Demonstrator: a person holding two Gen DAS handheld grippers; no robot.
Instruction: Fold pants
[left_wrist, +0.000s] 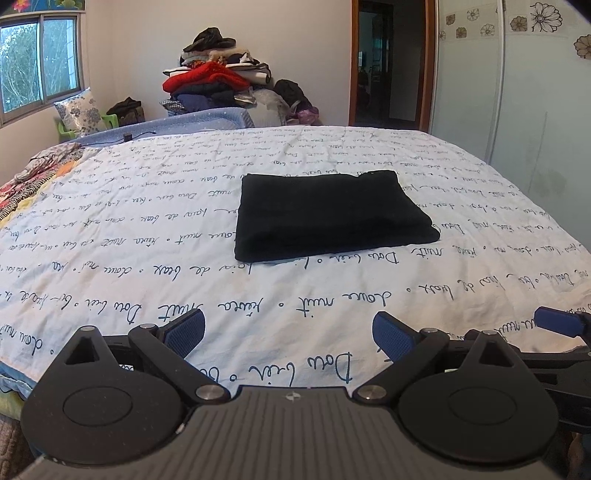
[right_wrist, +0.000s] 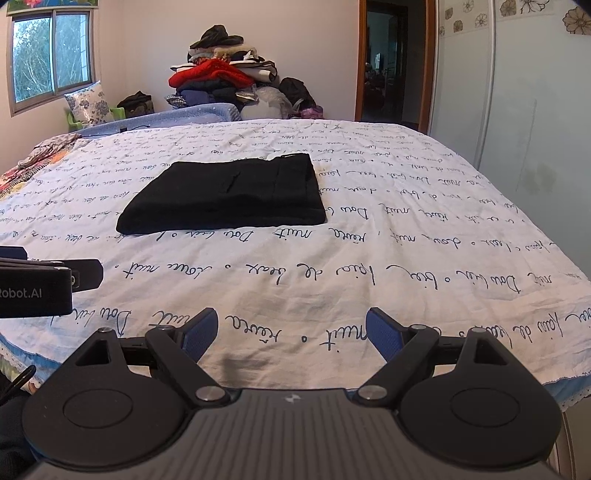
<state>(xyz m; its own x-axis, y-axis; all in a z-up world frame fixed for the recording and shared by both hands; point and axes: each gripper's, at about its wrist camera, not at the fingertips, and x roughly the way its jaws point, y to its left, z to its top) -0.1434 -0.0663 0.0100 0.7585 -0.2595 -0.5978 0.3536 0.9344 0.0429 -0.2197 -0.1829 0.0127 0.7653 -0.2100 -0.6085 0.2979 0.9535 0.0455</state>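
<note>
On the white bedsheet (left_wrist: 147, 229) lie the black pants (left_wrist: 332, 214), folded into a flat rectangle. Well short of them, the left gripper (left_wrist: 288, 332) and right gripper (right_wrist: 291, 332) hover above the sheet's near edge, jaws spread wide, holding nothing.

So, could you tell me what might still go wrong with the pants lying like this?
1. The black pants lie folded in a rectangle on the bed sheet, and the near edge shows loose stacked layers; a nudge could let them slide apart.
2. Both the left gripper and the right gripper are open and empty, close together near the bed's edge; they could bump each other when moving.
3. The sheet looks loose, so dragging it might shift the fold.
</note>
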